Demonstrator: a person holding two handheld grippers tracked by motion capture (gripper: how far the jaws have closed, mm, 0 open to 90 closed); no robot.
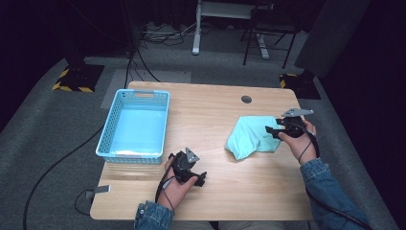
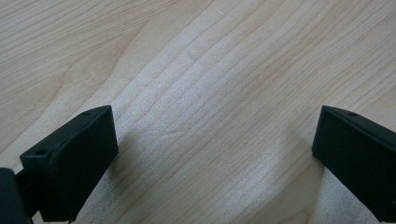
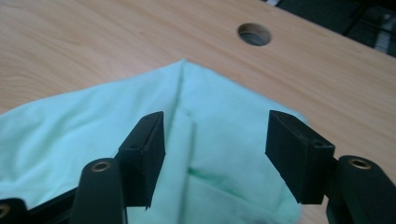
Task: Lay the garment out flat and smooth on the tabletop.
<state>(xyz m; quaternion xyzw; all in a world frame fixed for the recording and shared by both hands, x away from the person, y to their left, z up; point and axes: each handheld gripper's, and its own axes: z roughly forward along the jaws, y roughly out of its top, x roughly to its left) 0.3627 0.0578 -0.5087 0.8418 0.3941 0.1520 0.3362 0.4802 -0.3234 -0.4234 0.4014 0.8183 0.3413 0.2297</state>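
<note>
Mint-green cloth (image 1: 250, 136), crumpled & part-folded, flat on wooden table's right side, w/ creases

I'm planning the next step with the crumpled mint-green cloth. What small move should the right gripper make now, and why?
Probably lower the right gripper and close on the crumpled mint-green cloth: its jaws stand open just above a raised fold, gripping nothing, while the light-blue perforated plastic basket waits empty.

Lab or studio: dark curtains (image 1: 364, 57), hazard-taped stand bases (image 1: 72, 81), floor cables (image 1: 52, 167).
</note>
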